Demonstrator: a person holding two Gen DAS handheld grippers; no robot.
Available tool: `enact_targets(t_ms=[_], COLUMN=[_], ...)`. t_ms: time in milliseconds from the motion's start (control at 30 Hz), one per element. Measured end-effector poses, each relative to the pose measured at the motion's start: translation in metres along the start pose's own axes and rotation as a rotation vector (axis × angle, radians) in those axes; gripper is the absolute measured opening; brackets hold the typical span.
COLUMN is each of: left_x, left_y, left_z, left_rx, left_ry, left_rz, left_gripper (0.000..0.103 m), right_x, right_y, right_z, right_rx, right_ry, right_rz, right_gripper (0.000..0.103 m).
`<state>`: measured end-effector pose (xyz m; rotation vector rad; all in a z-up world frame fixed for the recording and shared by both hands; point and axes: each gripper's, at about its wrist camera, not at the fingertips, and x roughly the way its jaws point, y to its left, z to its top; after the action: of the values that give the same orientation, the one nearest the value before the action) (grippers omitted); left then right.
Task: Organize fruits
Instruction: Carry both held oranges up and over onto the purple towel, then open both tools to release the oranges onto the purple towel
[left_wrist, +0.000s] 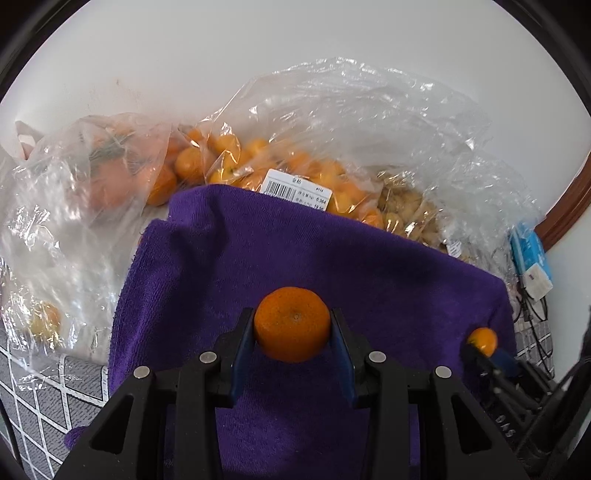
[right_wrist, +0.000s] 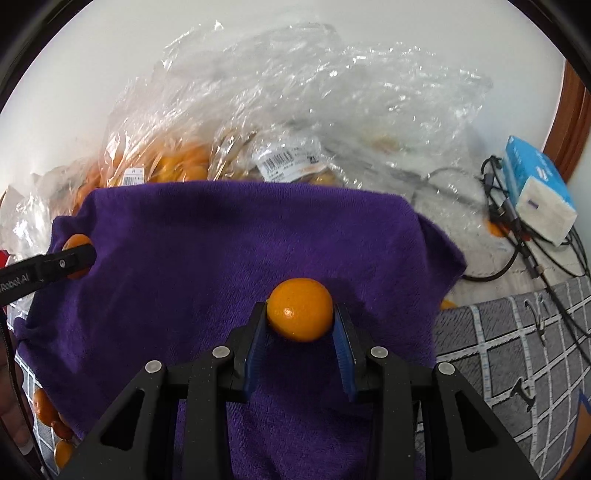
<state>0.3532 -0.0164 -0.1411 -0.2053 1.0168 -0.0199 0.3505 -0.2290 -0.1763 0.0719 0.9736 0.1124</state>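
Note:
My left gripper is shut on a small mandarin, held just above a purple towel. My right gripper is shut on a smaller, smooth orange fruit over the same towel. Each gripper shows in the other's view: the right one at the towel's right edge with its fruit, the left one at the towel's left edge with its mandarin. Behind the towel lie clear plastic bags of small oranges with a price label.
More crumpled clear bags pile up against a white wall. A blue tissue pack and black cables lie at the right. Loose oranges sit left of the towel on a grey checked cover. A bag of brownish fruit lies at the back right.

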Motion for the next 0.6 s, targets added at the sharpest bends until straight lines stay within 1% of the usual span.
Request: enact_targets(t_ms=[67, 167, 367, 400, 433, 467, 533, 567, 600], left_x=[0.003, 0.007, 0.015, 0.017, 0.018, 0.02, 0.023, 0.024, 0.025], left_y=[-0.001, -0.001, 0.003, 0.006, 0.007, 0.007, 0.007, 0.006, 0.004], left_z=[-0.001, -0.002, 0.0, 0.002, 0.002, 0.001, 0.002, 0.002, 0.002], left_rx=[0.012, 0.015, 0.024, 0.026, 0.029, 0.029, 0.031, 0.035, 0.04], left_ry=[0.008, 0.022, 0.044, 0.047, 0.053, 0.059, 0.062, 0.063, 0.064], left_rz=[0.017, 0.035, 0.04, 0.041, 0.045, 0.05, 0.052, 0.054, 0.057], left_gripper=[0.037, 0.037, 0.038, 0.038, 0.038, 0.038, 0.038, 0.038, 0.039], right_x=[-0.001, 0.002, 0.004, 0.004, 0.004, 0.003, 0.001, -0.002, -0.004], right_y=[-0.001, -0.003, -0.005, -0.005, -0.005, -0.006, -0.009, -0.009, -0.008], right_z=[0.001, 0.001, 0.001, 0.001, 0.001, 0.002, 0.002, 0.002, 0.002], right_rx=[0.001, 0.005, 0.023, 0.027, 0.033, 0.041, 0.057, 0.062, 0.063], right_ry=[-0.005, 0.014, 0.03, 0.033, 0.034, 0.031, 0.022, 0.019, 0.018], right_rz=[-0.014, -0.02, -0.013, -0.009, -0.002, 0.003, 0.006, 0.012, 0.016], right_gripper=[0.035, 0.035, 0.037, 0.041, 0.047, 0.05, 0.059, 0.061, 0.066])
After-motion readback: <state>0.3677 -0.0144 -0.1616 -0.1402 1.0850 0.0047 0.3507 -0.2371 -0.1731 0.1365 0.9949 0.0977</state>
